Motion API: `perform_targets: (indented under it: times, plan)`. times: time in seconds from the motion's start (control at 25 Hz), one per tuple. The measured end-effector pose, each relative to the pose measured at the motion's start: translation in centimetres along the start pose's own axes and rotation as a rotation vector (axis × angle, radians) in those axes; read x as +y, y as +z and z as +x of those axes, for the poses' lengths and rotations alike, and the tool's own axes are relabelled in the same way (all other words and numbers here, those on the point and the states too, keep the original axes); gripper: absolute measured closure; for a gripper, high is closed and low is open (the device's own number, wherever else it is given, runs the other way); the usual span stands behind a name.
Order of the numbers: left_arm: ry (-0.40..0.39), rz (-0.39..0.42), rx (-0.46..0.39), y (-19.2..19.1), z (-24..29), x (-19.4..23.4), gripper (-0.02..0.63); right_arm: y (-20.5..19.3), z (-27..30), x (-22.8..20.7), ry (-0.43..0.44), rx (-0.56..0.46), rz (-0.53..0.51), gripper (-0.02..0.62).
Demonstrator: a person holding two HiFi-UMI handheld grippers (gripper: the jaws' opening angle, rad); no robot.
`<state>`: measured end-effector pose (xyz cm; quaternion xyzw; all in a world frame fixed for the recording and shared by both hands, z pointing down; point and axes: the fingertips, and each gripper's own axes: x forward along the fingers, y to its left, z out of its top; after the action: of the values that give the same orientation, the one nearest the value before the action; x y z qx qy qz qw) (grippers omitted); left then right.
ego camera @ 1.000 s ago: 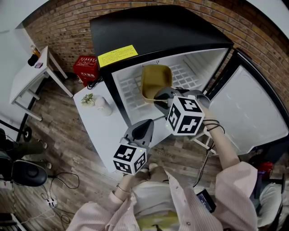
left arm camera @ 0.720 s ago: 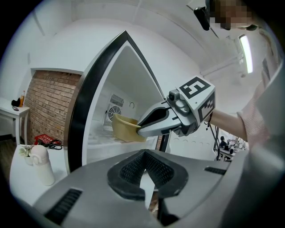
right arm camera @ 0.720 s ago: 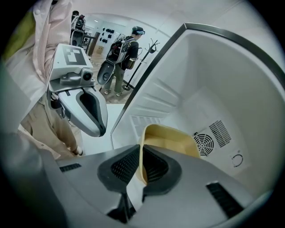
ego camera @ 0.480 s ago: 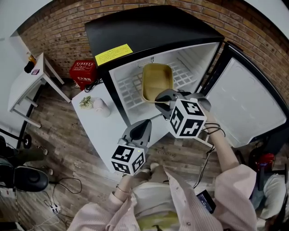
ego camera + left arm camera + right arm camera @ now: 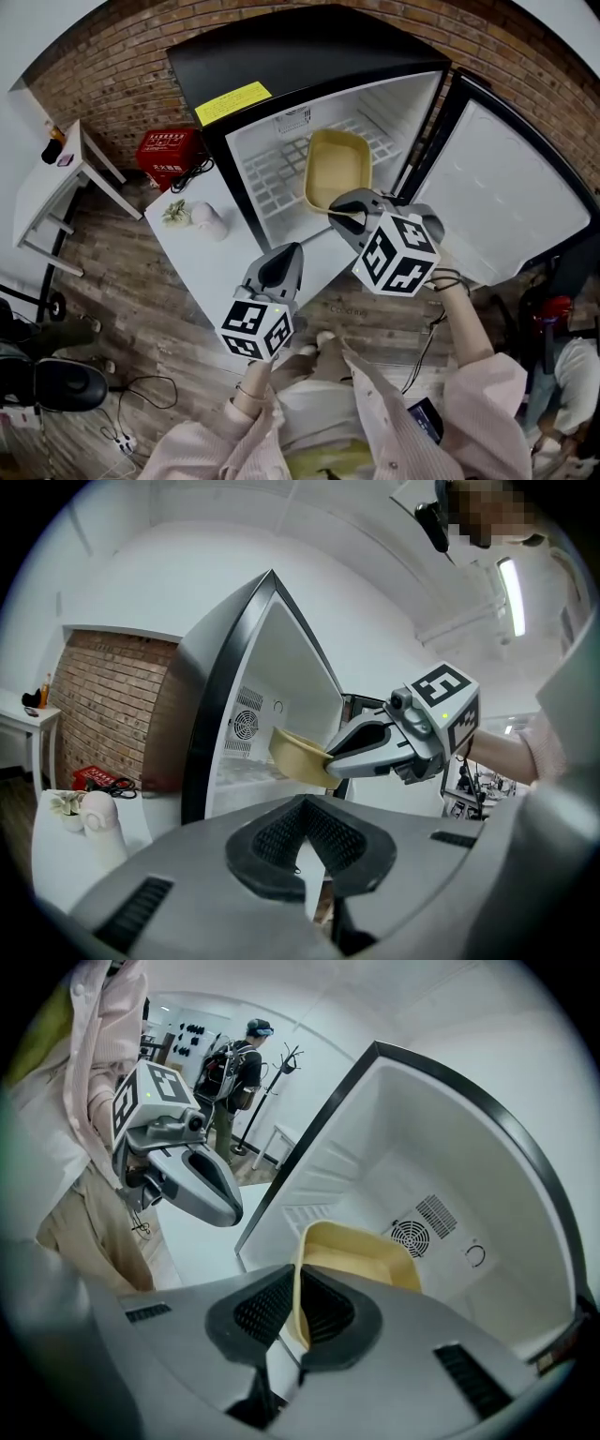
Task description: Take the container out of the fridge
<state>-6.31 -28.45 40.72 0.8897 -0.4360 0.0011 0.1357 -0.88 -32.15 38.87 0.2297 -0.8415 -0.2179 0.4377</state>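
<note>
Gripping only the container's (image 5: 337,164) thin wall, the right gripper's (image 5: 339,208) jaws nearly meet. Left gripper (image 5: 284,255) hangs aside, jaws closed, empty.

Nothing legible here: the yellow sticker (image 5: 232,102) on top of the fridge (image 5: 309,56) carries dark print too small to read, and the red crate (image 5: 167,150) on the floor just left of the fridge shows white lettering that's too blurred.

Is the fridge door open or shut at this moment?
Open: the fridge door stands swung wide, baring the wire shelf, and the right gripper is shut on the rim of the yellow container.
</note>
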Motion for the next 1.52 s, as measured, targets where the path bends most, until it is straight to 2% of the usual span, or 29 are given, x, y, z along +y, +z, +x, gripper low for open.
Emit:
perform_targets:
  times: [0.48,0.96,1.52]
  plan:
    - [0.004,0.025,-0.016,0.3,-1.4,0.5,0.614,-0.9,-2.5,2.3,-0.11,-0.023,0.142,0.571]
    - [0.062,0.057,-0.017,-0.8,-1.2,0.4,0.614,-3.5,-4.1,4.9,-0.162,-0.053,0.258,0.572]
    - [0.12,0.054,0.012,-3.0,-1.2,0.3,0.614,-6.5,-2.5,7.8,-0.131,-0.059,0.361,0.572]
